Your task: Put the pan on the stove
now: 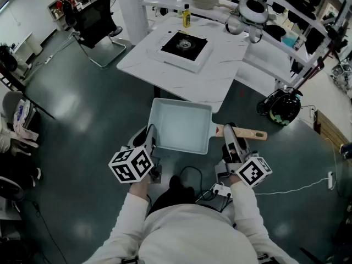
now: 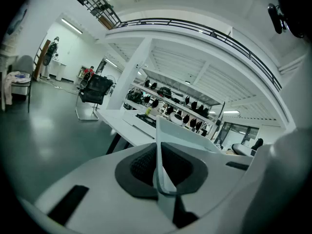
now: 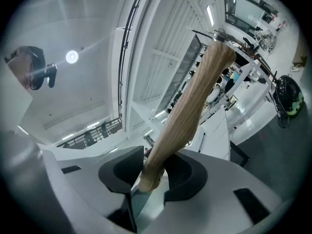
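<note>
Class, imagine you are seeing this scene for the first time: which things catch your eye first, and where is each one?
First comes the square white pan, carried low in front of the person, with the left gripper shut on its rim and the right gripper shut on its wooden handle. Next is the black-topped stove on the white table ahead, with a yellow bottle behind it.
</note>
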`<state>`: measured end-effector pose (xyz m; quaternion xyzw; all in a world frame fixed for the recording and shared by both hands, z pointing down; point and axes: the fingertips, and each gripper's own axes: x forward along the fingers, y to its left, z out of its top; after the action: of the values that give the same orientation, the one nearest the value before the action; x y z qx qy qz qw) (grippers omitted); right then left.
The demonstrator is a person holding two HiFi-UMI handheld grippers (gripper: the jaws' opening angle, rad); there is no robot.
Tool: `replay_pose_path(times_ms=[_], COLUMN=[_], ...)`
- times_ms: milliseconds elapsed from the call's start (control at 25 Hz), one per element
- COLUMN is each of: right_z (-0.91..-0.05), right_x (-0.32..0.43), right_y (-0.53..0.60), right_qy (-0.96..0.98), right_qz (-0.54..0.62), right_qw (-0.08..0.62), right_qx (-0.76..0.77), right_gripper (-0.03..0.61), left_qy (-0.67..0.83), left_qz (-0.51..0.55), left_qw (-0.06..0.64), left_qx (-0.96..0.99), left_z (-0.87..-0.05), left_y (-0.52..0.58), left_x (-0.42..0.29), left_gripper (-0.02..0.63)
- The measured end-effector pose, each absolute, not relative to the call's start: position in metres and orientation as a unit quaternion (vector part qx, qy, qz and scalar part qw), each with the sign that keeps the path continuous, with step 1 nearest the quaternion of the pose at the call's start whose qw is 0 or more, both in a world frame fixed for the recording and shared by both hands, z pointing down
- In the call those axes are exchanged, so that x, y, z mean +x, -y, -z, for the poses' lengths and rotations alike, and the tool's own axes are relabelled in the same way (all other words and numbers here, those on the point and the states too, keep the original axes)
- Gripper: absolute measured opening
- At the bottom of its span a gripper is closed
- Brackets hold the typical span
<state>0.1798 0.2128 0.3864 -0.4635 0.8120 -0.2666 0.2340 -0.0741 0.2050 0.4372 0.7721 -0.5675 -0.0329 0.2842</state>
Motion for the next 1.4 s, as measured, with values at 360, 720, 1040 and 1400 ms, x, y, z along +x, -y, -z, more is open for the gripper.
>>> replay_pose_path(times_ms=[360, 720, 1040, 1400], right_z=[-0.394, -0.396, -0.401, -0.406], right_x=[0.195, 0.193, 0.176, 0.154], right_y=[-0.22, -0.211, -0.156, -0.054], right_qy=[-0.801, -0.806, -0.799, -0.787], right_qz=[0.288, 0.284, 0.288, 0.288], right_qw=[0.235, 0.237, 0.237, 0.242], right_qx=[-0.469, -0.463, -0.471, -0.489], right_gripper=[0.143, 0.143, 0.141, 0.141], left_qy=[0.569, 0.572, 0.567, 0.551], left_qz=[0.025, 0.02, 0.014, 0.009], left_qw=[0.288, 0.286, 0.291, 0.297], left_qx=[0.77, 0.768, 0.771, 0.78], left_z=[-0.44, -0.444, -0.451, -0.458], left_y=[-0.216, -0.209, -0.153, -0.039], left_x=[-0.06, -0.061, -0.078, -0.099], left_gripper=[0.038, 0.038, 0.038, 0.038])
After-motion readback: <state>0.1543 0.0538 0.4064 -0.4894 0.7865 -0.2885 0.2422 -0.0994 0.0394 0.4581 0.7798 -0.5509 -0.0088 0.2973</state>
